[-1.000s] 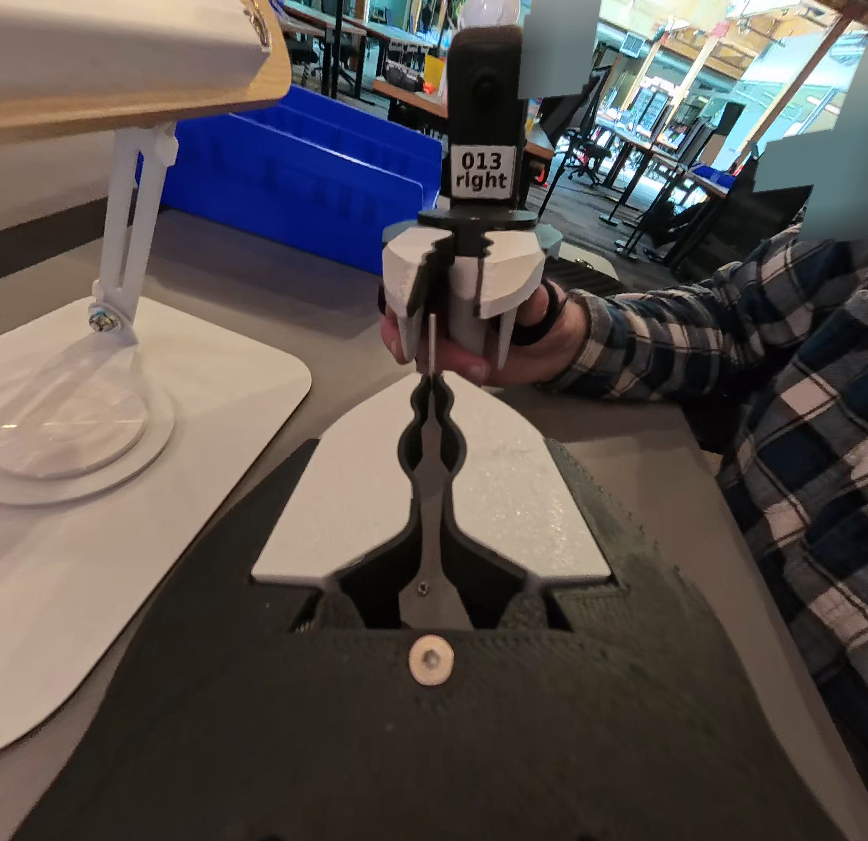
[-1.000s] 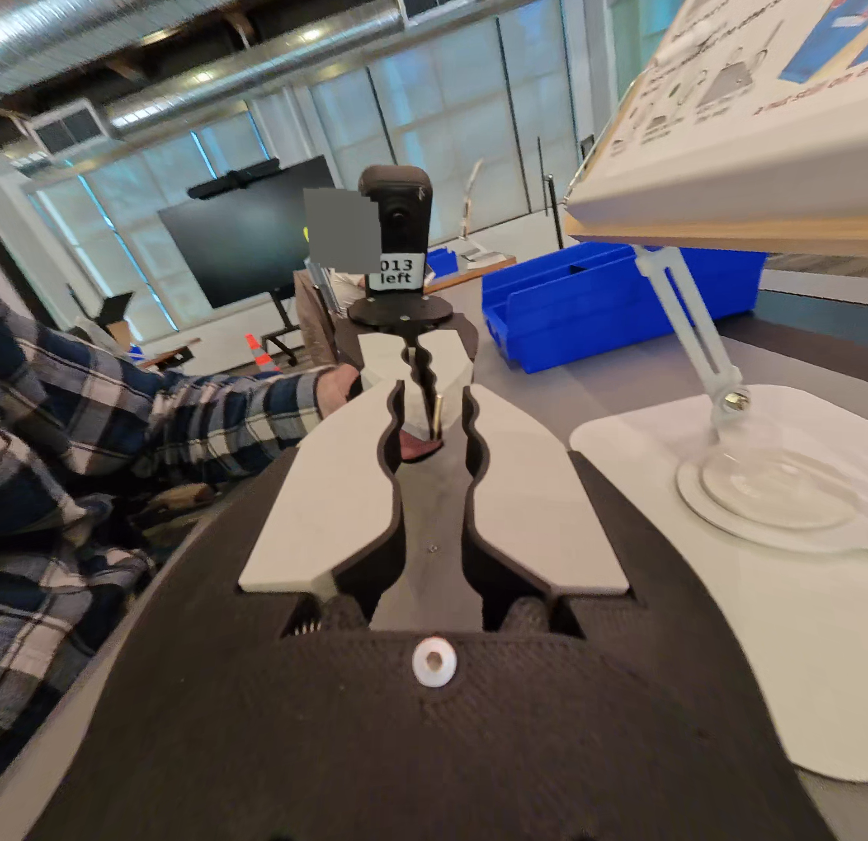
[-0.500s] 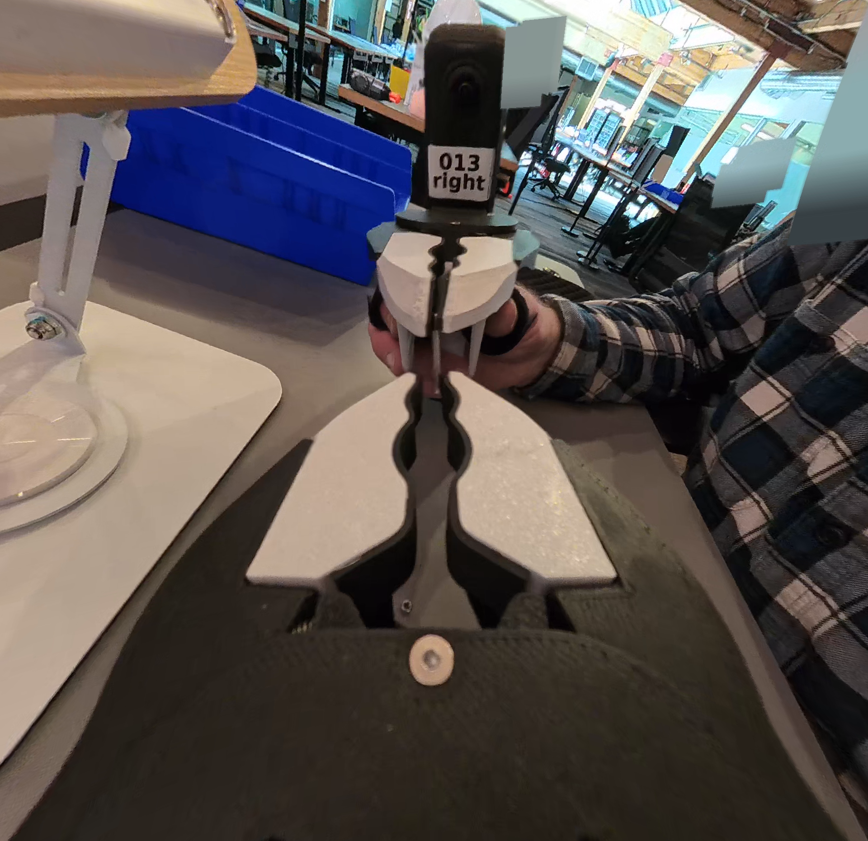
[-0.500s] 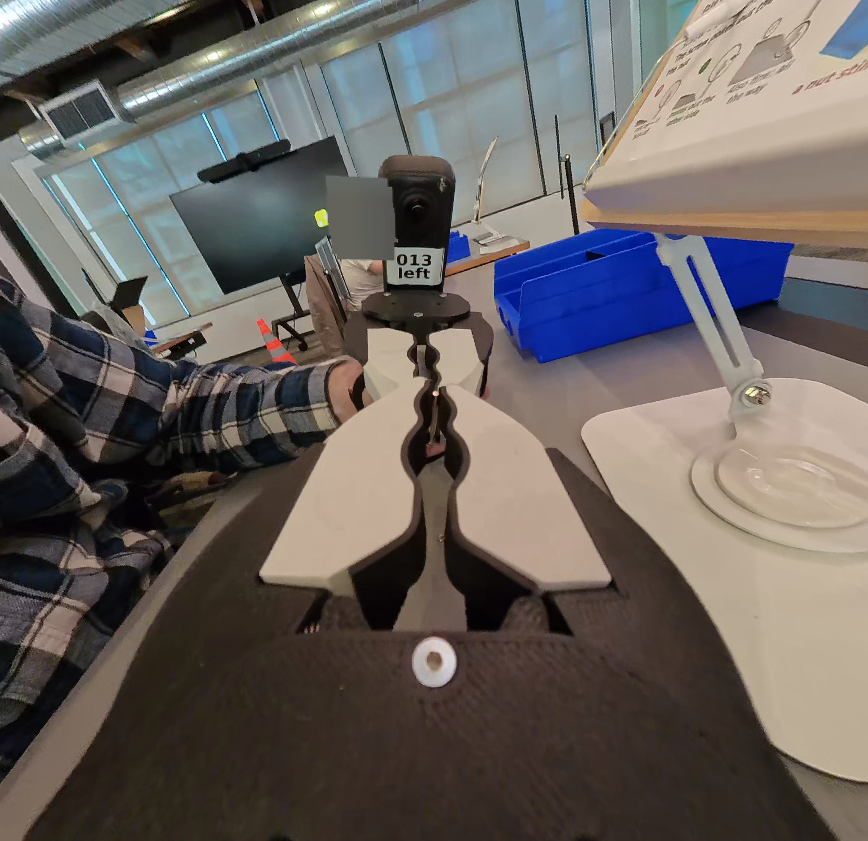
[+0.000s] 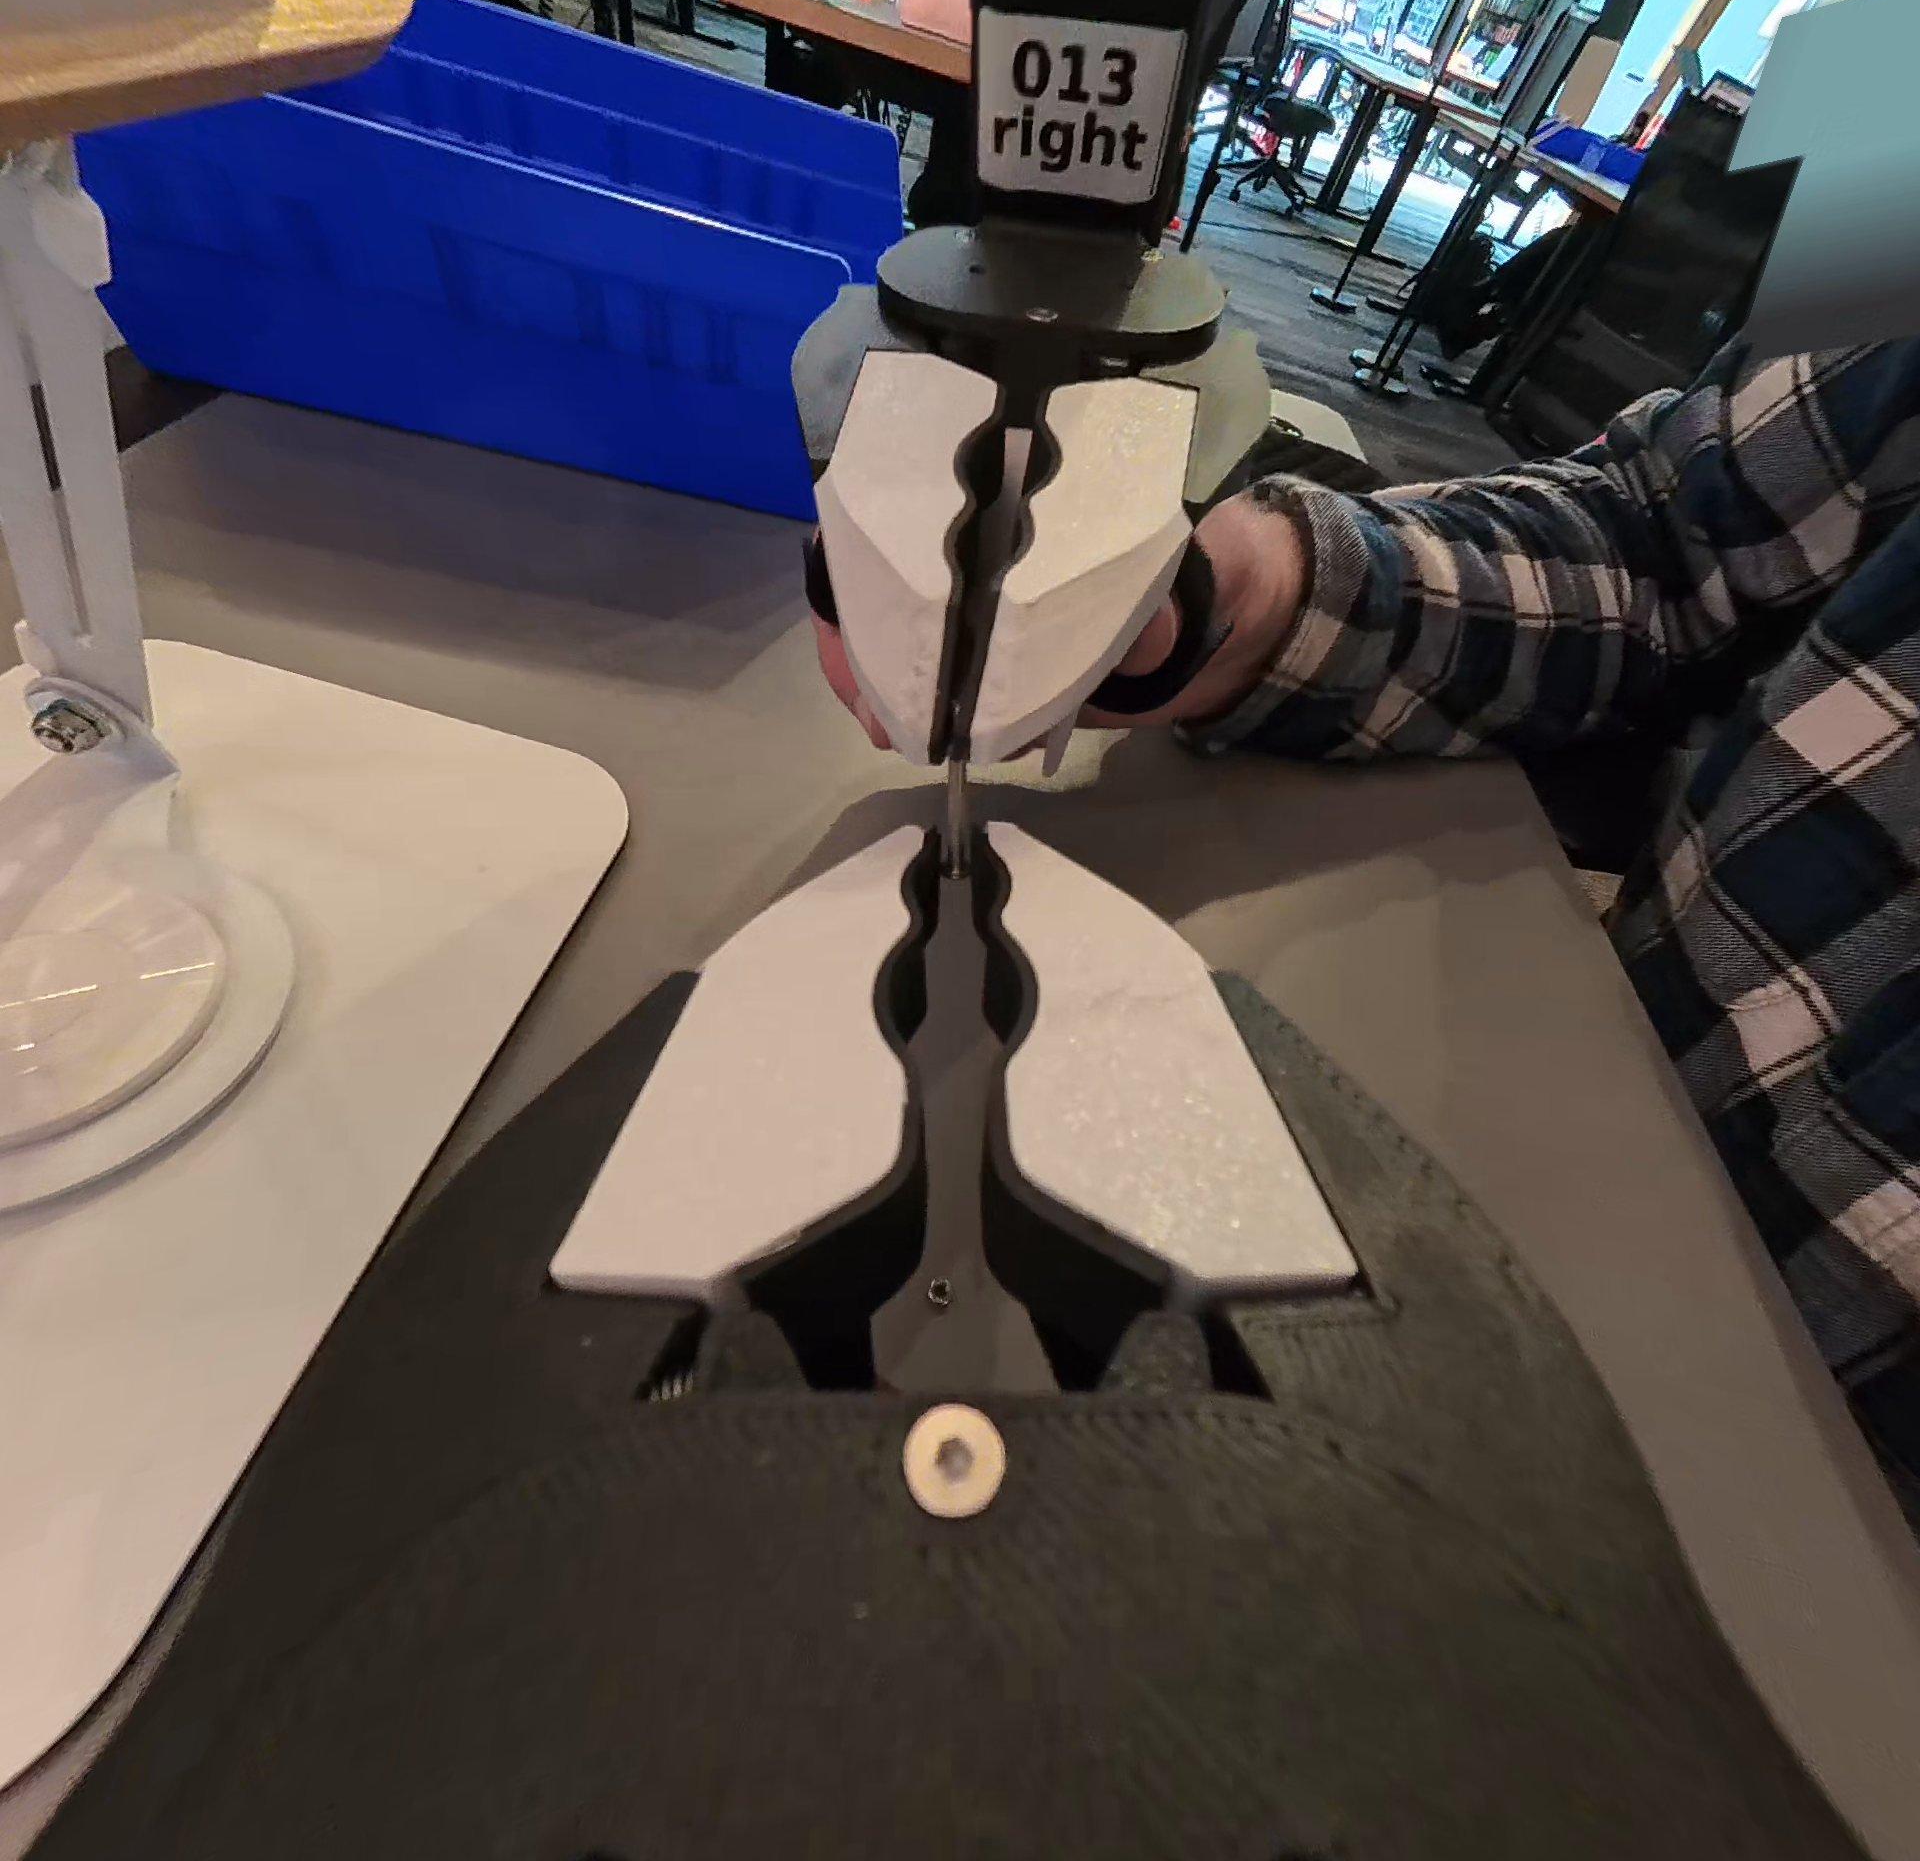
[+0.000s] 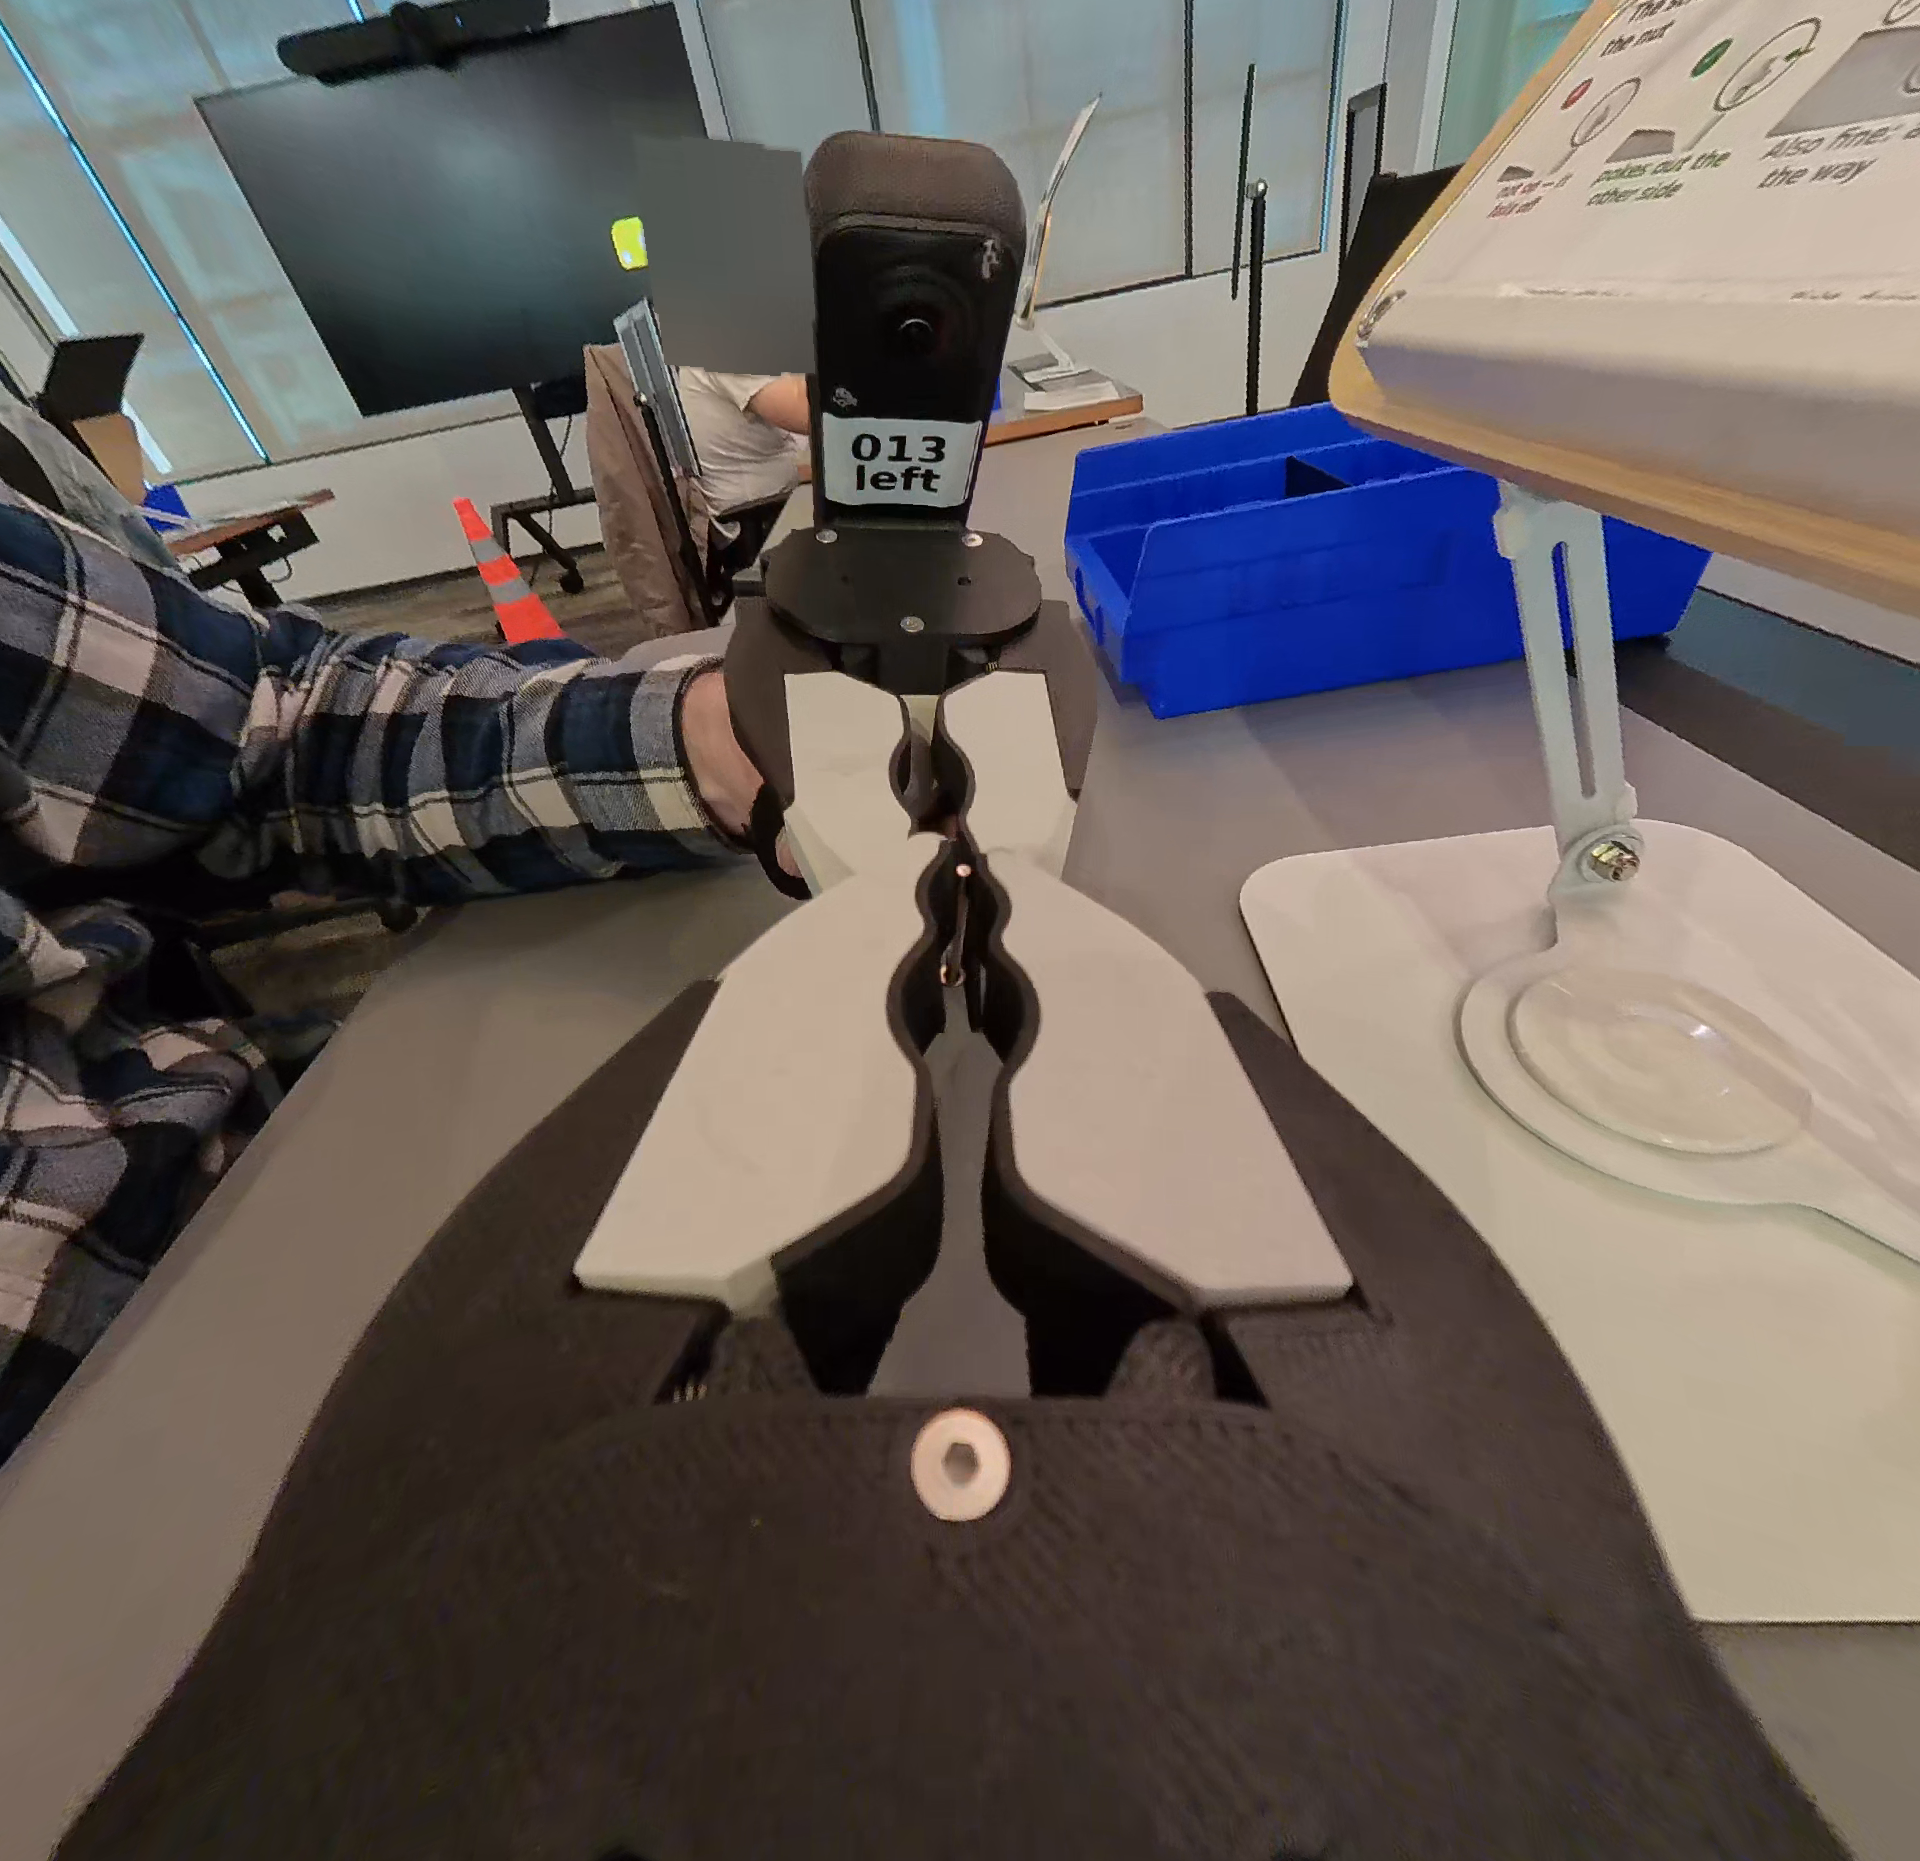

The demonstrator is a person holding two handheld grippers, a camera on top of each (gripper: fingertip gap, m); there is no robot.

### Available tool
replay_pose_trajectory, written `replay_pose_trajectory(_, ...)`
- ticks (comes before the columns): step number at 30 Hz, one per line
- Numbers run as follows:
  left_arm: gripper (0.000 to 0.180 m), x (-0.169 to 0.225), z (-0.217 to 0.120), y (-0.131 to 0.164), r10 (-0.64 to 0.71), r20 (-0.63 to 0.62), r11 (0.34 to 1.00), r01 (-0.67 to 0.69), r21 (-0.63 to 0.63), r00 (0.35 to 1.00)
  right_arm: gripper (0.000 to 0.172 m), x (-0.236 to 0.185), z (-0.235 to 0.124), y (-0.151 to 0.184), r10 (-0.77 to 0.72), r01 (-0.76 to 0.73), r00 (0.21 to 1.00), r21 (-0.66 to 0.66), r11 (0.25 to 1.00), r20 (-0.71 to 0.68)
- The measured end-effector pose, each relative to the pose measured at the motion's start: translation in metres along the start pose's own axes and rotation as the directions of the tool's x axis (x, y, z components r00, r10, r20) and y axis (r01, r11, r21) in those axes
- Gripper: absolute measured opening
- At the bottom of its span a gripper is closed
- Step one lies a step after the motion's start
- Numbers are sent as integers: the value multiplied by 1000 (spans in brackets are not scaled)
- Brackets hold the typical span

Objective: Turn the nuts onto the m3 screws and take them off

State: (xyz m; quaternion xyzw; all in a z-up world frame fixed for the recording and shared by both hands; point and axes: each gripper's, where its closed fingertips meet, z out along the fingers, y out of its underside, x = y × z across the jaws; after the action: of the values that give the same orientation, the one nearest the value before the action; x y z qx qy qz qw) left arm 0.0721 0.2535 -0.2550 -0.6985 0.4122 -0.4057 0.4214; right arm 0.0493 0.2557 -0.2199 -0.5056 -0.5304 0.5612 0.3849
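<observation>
Open-plan office-workshop — rows of desks [image 5: 1455,118], swivel chairs [image 5: 1283,138], large wall screen [image 6: 457,201], exposed glazing, blue parts bin [image 5: 468,273] were seen.

Both tools face tip to tip, left tool [image 5: 954,843] slightly parted, right tool [image 6: 961,876] closed.

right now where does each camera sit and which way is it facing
Left wrist view: sits on the left gripper, faces the right gripper, whose shut tips pinch a thin metal pin; a plaid sleeve shows.
Right wrist view: sits on the right gripper, faces the left gripper and windows beyond; a plaid sleeve shows.
Shared: both grippers, the blue bin, the white stand base.
</observation>
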Motion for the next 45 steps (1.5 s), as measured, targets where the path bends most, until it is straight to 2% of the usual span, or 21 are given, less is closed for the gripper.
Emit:
replay_pose_trajectory(7, 4, -1, -3, -6, 24, 31, 999, -25, 32, 999, 3, 1, -1, -6, -9, 10, 1000, 27, 1000, -23)
replay_pose_trajectory(9, 4, -4, -9, -10, 14, 39, 998, -17, 58, 999, 36, 6, -3, -11, -3, 5, 999, 48, 999, -50)
replay_pose_trajectory(10, 4, -9, -14, -11, 13, 61, 997, -17, 76, 998, 41, 8, -6, -13, -8, 11, 998, 61, 998, -58)
replay_pose_trajectory(12, 4, -15, -27, -15, 5, 77, 994, -13, 109, 997, 42, 11, -9, -12, -22, 25, 997, 47, 999, -67)
replay_pose_trajectory(13, 4, -18, -34, -17, 6, 95, 992, -18, 126, 996, 41, 9, -9, -8, -36, 37, 998, 16, 999, -52)
replay_pose_trajectory(15, 4, -26, -49, -20, 17, 141, 989, -37, 140, 990, 29, 3, -4, 12, -63, 63, 998, -112, 992, 7)
replay_pose_trajectory(18, 4, -35, -67, -22, 27, 203, 986, -60, 157, 979, 20, -4, 4, 47, -103, 115, 993, -299, 947, 57)
replay_pose_trajectory(23, 4, -44, -78, -12, 34, 271, 986, -76, 147, 962, 20, -19, 20, 85, -137, 192, 980, -519, 833, 143)
replay_pose_trajectory(26, 4, -49, -84, -12, 37, 327, 983, -93, 156, 944, 18, -18, 29, 96, -180, 225, 974, -598, 769, 134)
replay_pose_trajectory(33, 4, -49, -99, -16, 54, 371, 975, -129, 180, 927, 17, -13, 43, 111, -226, 236, 968, -717, 656, 112)
replay_pose_trajectory(40, 4, -50, -104, -11, 49, 369, 975, -123, 182, 928, 15, -8, 43, 120, -211, 211, 972, -783, 585, 104)
replay_pose_trajectory(45, 4, -49, -105, -12, 55, 375, 975, -131, 181, 925, 12, -8, 45, 121, -192, 207, 975, -797, 568, 116)
